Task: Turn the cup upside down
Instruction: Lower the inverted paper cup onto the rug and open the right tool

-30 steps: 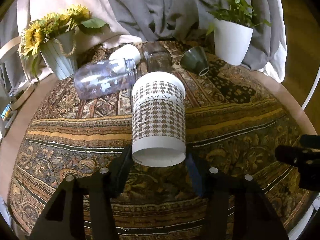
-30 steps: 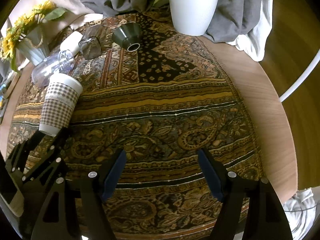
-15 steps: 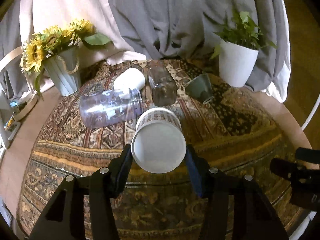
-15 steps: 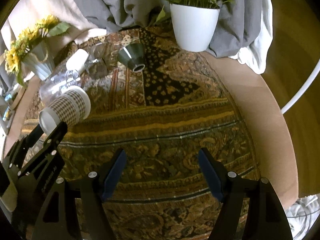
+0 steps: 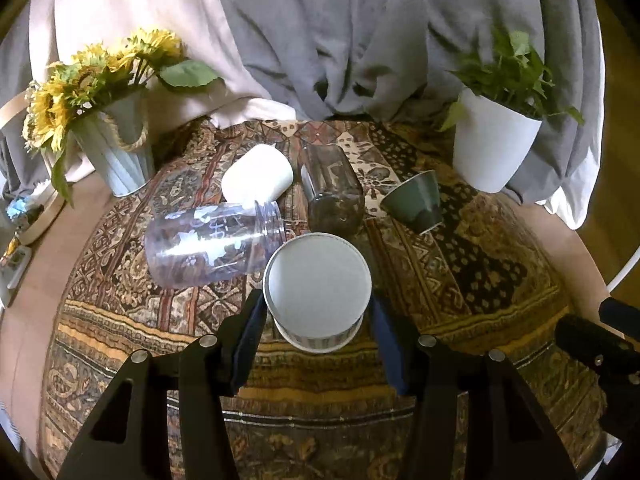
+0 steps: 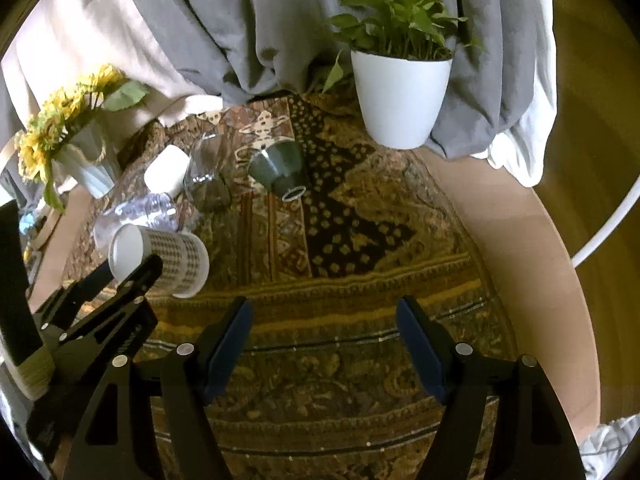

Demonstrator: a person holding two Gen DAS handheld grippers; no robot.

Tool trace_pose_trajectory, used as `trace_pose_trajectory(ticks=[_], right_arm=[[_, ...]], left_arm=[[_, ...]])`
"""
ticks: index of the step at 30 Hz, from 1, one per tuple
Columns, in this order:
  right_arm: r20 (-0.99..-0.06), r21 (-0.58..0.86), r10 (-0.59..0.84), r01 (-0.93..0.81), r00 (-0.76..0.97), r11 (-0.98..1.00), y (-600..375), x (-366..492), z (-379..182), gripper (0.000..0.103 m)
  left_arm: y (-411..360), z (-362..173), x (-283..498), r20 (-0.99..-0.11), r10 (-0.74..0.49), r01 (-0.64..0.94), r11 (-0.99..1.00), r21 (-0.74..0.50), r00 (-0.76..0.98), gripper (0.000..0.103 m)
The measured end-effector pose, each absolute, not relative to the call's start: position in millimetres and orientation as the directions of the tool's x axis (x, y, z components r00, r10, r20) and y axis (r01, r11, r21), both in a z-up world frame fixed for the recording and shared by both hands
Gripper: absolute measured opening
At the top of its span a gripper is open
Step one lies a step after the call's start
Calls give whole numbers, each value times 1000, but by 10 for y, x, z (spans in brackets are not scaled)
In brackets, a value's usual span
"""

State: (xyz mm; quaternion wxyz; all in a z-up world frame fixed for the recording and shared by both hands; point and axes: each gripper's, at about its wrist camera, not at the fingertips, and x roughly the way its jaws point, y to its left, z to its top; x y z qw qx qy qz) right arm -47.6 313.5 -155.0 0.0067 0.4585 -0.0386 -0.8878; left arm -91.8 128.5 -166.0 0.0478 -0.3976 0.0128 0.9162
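While the left gripper (image 5: 318,320) pinches the paper cup (image 5: 318,290) between its two blue-padded fingers (image 5: 250,330), the cup lies almost horizontal in the air above the patterned cloth (image 5: 460,280). In the left wrist view its white round bottom faces the camera. In the right wrist view the same cup (image 6: 160,258) shows its checked brown-and-white side; its bottom points to the left gripper (image 6: 136,276) and its mouth points away from it.

The right gripper (image 6: 324,340) is spread wide and holds nothing; between its fingers only the cloth is seen.

Behind the held cup, several other vessels lie on their sides on the cloth: a clear plastic jar (image 5: 212,244) with white print, just beside the cup, a white cup (image 5: 258,178), a clear glass (image 5: 332,192) and a dark green cup (image 5: 414,202). A white pot with a green plant (image 6: 402,96) stands at the far right of the round table (image 6: 520,260). A pale bucket with sunflowers (image 5: 116,148) stands at the far left. Grey and cream fabric (image 5: 320,32) hangs behind all of them.
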Motion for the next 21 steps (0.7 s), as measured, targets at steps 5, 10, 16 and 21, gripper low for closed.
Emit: trace_pose_trajectory(ticks=[5,10,16,21], right_arm=[[-809,85,-52,-30,-585,-996,3141,-555,-1515,74],[-807,99,-59,-36,-587,-994,3150,-610,-1500,74],[-803,93,-57,-31,-593,-995,3135,-625,-1476,74],[-793,90,-53,-31,-607,-995,3094,-581,-1402,74]], left_arm=[[1299,-1677,-1051,-755,70,-94,-996,-11,-652,52],[1295,-1740,-1144,-782,79,-91,-995,-29,-618,52],[1295,-1719,-1130,-773,92,-101,-994,-37,-628,56],[1212,-1518,-980,-731,103,-89,-994,-57,-675,76]])
